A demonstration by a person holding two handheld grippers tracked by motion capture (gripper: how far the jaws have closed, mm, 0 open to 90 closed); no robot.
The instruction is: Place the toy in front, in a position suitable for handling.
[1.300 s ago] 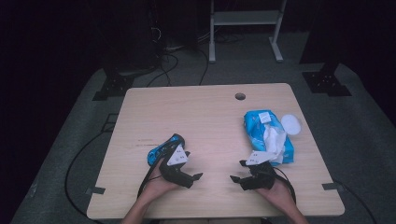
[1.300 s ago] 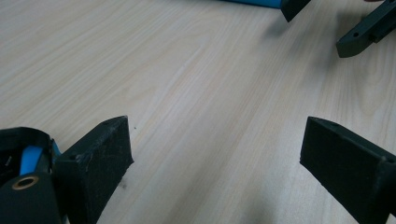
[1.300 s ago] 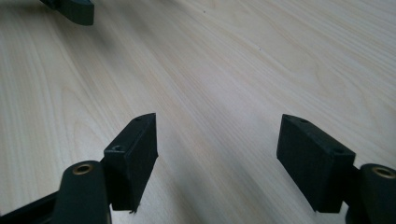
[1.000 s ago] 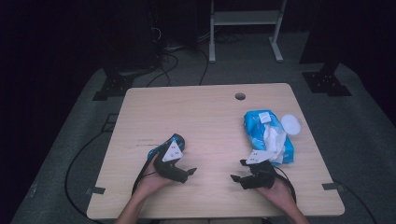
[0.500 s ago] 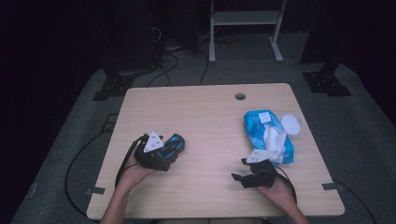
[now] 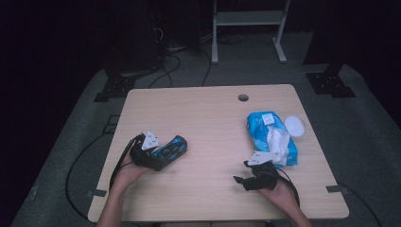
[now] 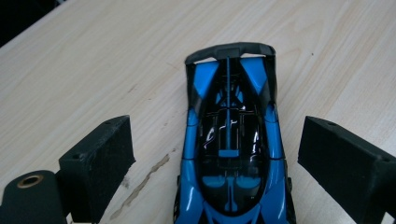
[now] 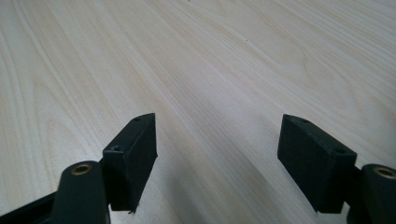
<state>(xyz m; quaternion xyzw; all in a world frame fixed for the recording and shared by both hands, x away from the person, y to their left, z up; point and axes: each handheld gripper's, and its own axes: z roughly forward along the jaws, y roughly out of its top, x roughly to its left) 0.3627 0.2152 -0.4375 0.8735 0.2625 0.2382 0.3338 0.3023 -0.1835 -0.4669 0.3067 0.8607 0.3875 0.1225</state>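
High view: a wooden table with a round hole near its far edge stands on a grey floor mat; dark stands and cables lie beyond it. The person's forearms enter from the bottom edge. The left gripper lies low at the table's left-front, its grey three-cornered plate uppermost and its cable trailing off the near-left edge. A blue-and-black toy car sits on the table directly ahead of this gripper, pointing right and slightly away from the person.

Left gripper view: the car lies lengthwise between the two black jaws, its far end with a dark wing toward the top. The jaws are spread — wood is visible between each pad and the car's sides, so neither touches it. A pale streak marks the wood beside the left jaw.

High view, right side: the right gripper rests near the front-right, aimed left. Just behind it lies a blue wipes pack with white tissue pulled out of its top; a white round lid lies touching or just beside the pack's far-right edge.

Right gripper view: the right gripper has its jaws wide apart over bare wood grain — nothing lies between them.
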